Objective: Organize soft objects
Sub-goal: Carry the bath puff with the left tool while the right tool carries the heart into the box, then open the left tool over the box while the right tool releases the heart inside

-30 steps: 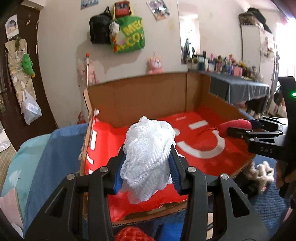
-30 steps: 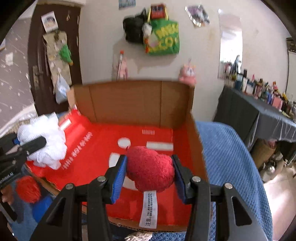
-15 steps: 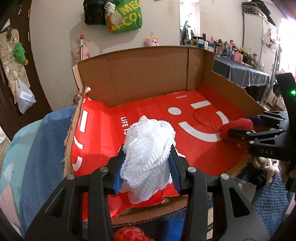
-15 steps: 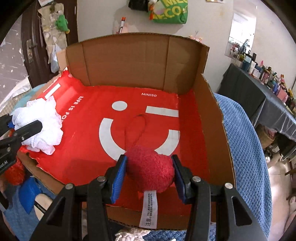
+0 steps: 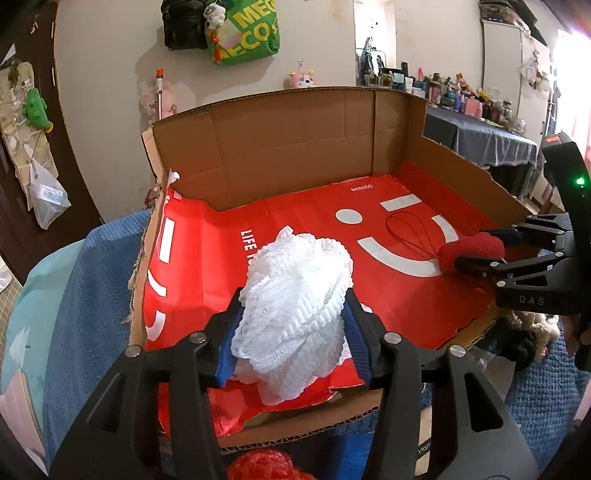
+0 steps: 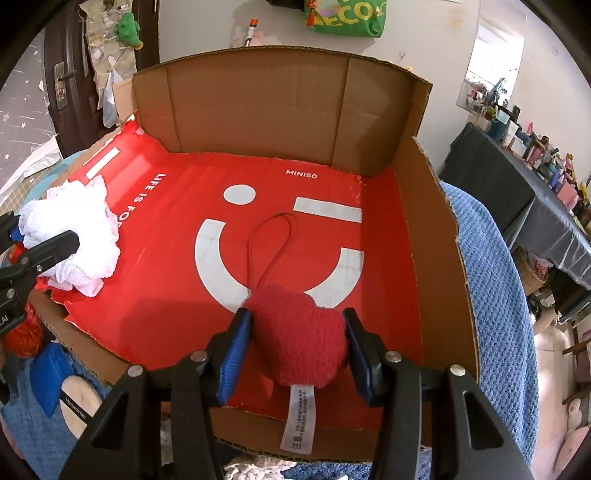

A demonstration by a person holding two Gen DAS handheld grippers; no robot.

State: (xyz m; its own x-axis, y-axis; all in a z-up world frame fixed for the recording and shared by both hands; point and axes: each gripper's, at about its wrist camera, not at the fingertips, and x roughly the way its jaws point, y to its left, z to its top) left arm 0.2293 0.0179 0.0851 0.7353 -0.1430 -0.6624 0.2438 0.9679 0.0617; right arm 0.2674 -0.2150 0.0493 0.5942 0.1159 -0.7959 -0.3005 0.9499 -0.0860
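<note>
My left gripper (image 5: 293, 328) is shut on a white mesh bath pouf (image 5: 295, 291) and holds it over the front left of an open cardboard box (image 5: 295, 147) with a red printed floor. My right gripper (image 6: 298, 343) is shut on a red plush heart (image 6: 299, 332) with a white label and a thin loop cord, low over the box's front right. The right gripper with the heart shows in the left wrist view (image 5: 476, 251). The pouf also shows at the left of the right wrist view (image 6: 74, 236).
The box sits on a blue knitted blanket (image 6: 491, 295). A red mesh pouf (image 5: 262, 467) and a furry toy (image 5: 528, 332) lie outside the box's front edge. A dark-clothed table (image 5: 491, 144) with bottles stands at the right. Bags hang on the wall (image 5: 236, 33).
Both grippers have moved forward and down over the box, still holding their objects. The heart's cord now lies on the box floor.
</note>
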